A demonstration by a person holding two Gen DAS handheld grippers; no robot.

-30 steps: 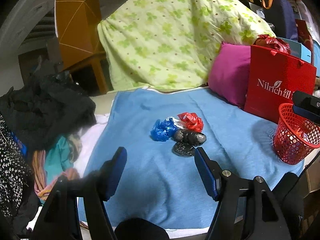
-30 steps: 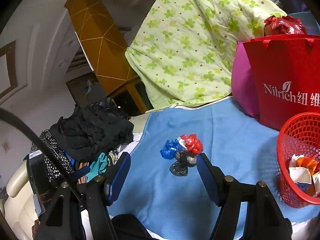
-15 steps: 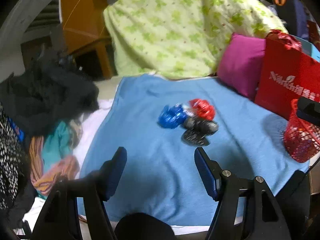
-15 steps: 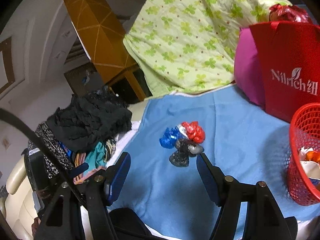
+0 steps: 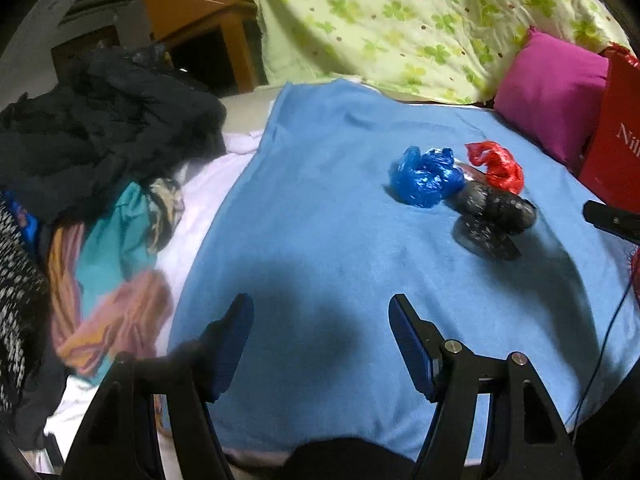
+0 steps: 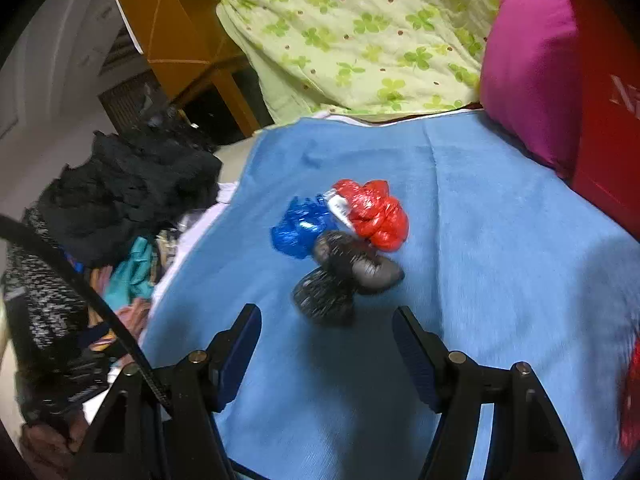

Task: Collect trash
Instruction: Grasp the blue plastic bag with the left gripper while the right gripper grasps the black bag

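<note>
While both grippers are spread and empty, the right gripper (image 6: 326,342) hangs just below the crumpled bags (image 6: 340,240) at frame centre (left gripper (image 5: 320,332) farther off) on the blue blanket (image 6: 500,240).

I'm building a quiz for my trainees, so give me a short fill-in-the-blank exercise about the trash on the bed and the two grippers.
1. The crumpled bags lie on a ____ blanket.
2. Next to the red bag and the dark bags lies a crumpled ____ bag.
3. Both the left gripper and the right gripper have their jaws ____, with nothing between them.
4. Behind the blanket a ____ pillow leans by the red paper bag.

Missing words: blue; blue; open; pink
</note>
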